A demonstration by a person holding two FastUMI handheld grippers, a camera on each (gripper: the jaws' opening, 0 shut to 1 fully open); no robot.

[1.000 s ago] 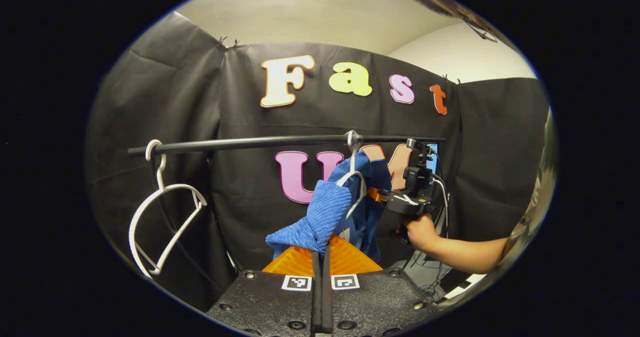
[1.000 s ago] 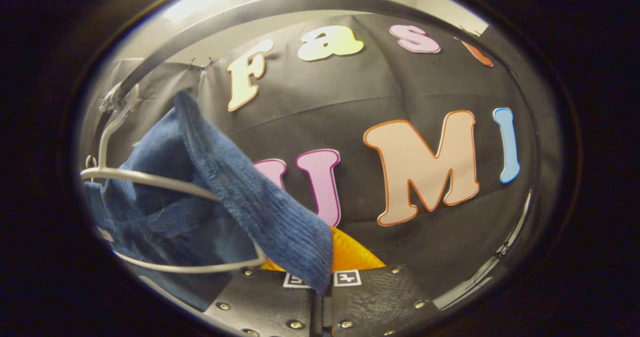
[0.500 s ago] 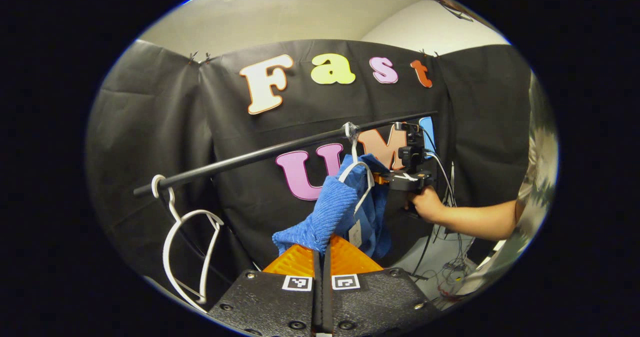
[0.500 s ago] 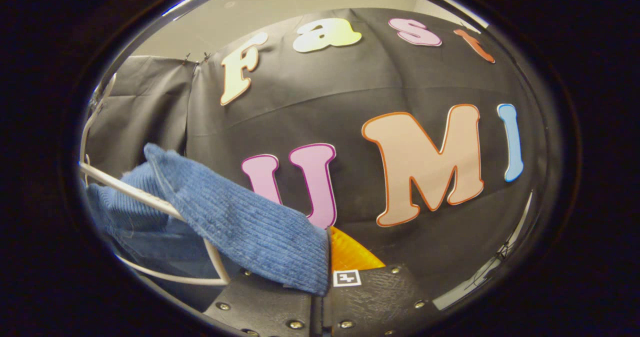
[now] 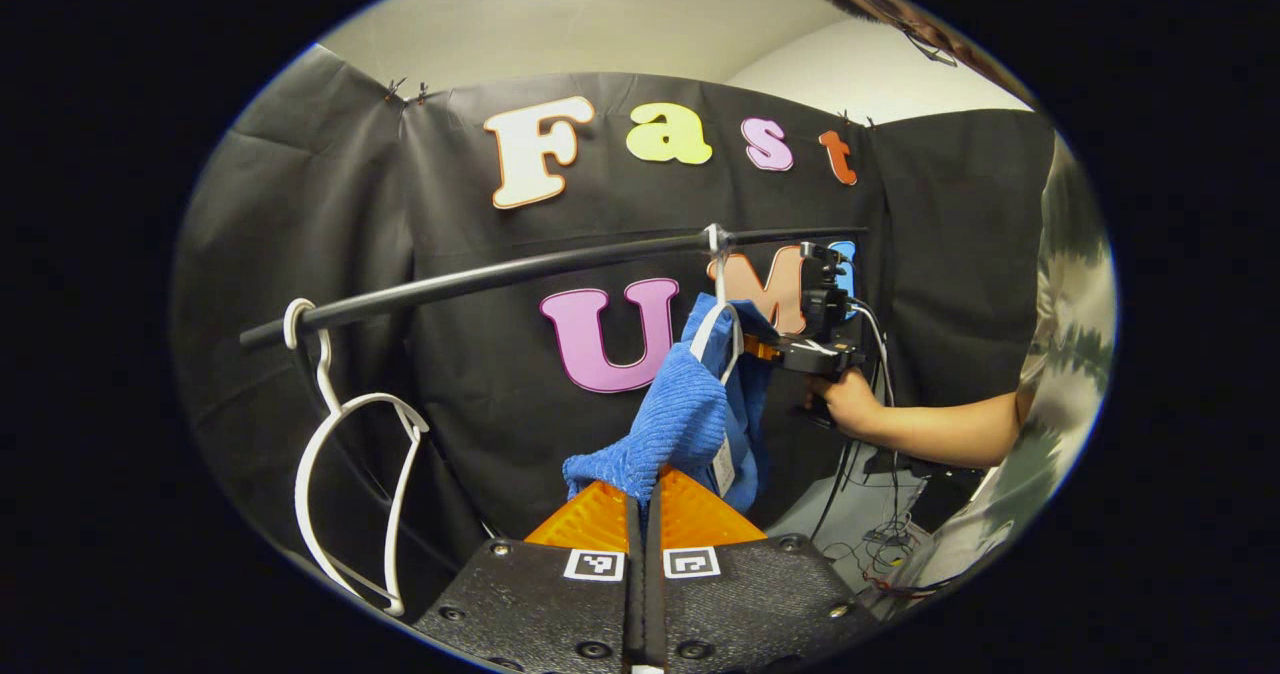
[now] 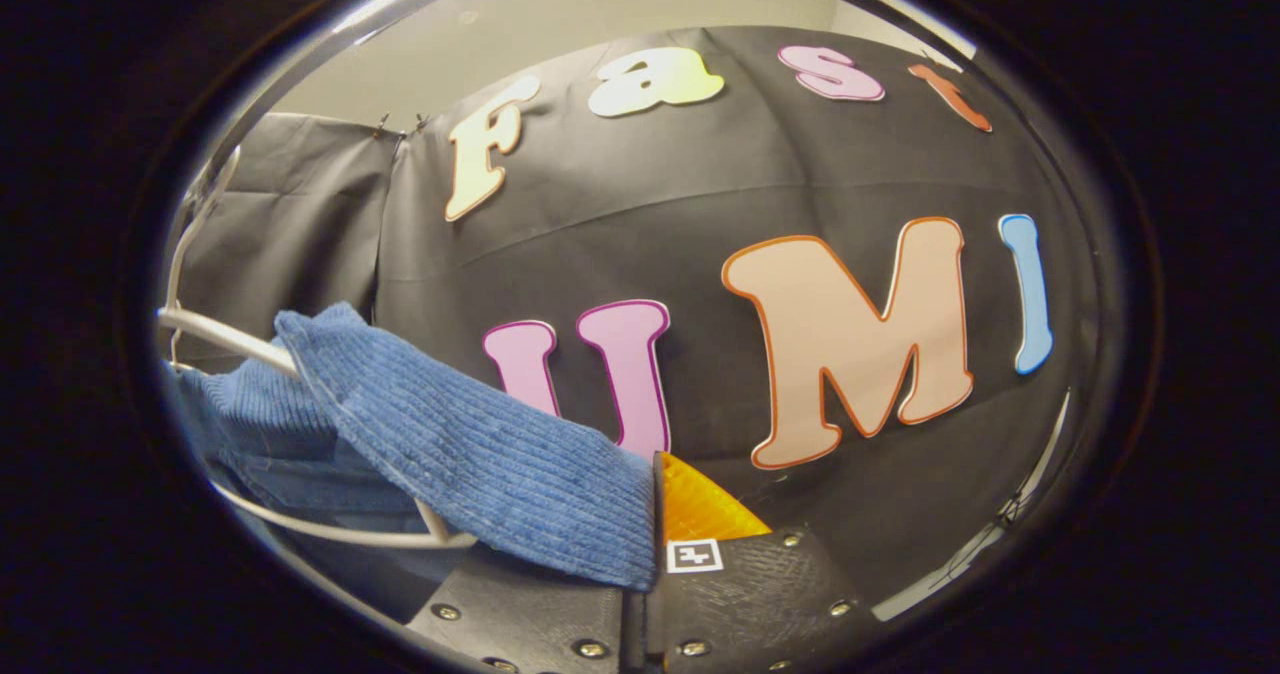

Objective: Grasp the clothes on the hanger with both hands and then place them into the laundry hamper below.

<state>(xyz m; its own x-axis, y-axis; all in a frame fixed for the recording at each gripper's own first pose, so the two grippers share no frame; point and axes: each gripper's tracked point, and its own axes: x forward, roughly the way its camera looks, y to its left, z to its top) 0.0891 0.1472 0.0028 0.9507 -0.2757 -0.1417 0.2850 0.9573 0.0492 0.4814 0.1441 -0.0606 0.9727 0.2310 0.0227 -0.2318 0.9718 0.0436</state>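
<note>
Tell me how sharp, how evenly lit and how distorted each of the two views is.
Left gripper view: sharp overall; fisheye bows the black rail; the ceiling is bright, the booth dim; the blue garment is crisp where the left tongs pinch it. Right gripper view: the garment is near and slightly soft, the white hanger curves hard at the left edge, and the light falls off toward the rim.

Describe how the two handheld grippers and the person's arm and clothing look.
The left gripper has a black textured body with round screws and two small square black-and-white markers near its fingers. The right gripper has the same black screwed body and a square marker; in the left gripper view it carries a black block on top, with black and white cables hanging. The bare forearm leads to a short patterned sleeve.
</note>
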